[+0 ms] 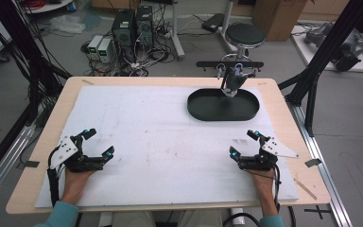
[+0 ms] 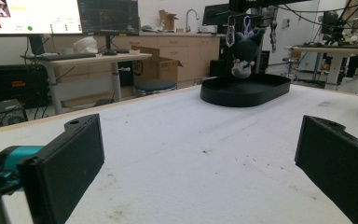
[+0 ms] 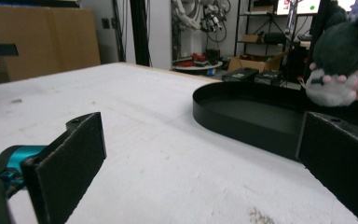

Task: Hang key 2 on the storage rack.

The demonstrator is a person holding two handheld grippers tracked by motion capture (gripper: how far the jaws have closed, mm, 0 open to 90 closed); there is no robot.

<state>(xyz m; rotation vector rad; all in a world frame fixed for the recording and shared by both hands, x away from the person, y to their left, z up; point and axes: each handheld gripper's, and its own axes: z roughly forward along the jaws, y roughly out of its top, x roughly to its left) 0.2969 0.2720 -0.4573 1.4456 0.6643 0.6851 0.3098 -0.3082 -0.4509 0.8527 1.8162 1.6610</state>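
White sheeting covers the worktop, and both tools rest on it at the near edge, one in each hand. The left tool has its jaws spread wide and holds nothing; the right tool is likewise wide and empty.

What they look set to go for is the plush, a small dark toy with a pale face. It hangs by clips from a black bar at the far side, head down, just over the back of an oval black tray. Its long axis runs near vertical.

From the right tool the plush lies straight ahead and slightly inward, well apart; in the right gripper view it sits high at the right, above the tray wall. From the left tool it lies far off on a diagonal across the sheet, so the right hand is clearly the nearer.

Nothing stands between on the sheet. The tray's near wall and the bar overhead are what a reach would have to clear.
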